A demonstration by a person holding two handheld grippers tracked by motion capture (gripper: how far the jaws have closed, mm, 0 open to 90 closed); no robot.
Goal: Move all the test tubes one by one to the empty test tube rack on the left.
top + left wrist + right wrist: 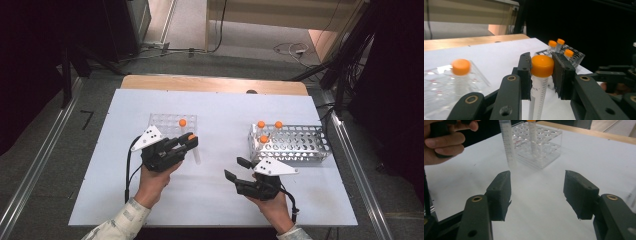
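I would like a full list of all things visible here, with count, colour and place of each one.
held tube: one, clear with orange cap, clamped upright in the left hand-held gripper
racked tubes: four, orange caps; three in the metal rack, one in the clear rack
clear rack: one, transparent, table left
metal rack: one, silver, table right
table: one, white top
left hand-held gripper: one, black, shut on the held tube
right hand-held gripper: one, black, open, nothing between

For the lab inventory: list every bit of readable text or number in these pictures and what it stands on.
"erk": the tail of a cut-off word on the tube held in the left gripper.
Graduation marks on that tube: too blurred to read.
Reddish marks on the clear rack: blurred, unreadable.
Metal rack: no text legible.
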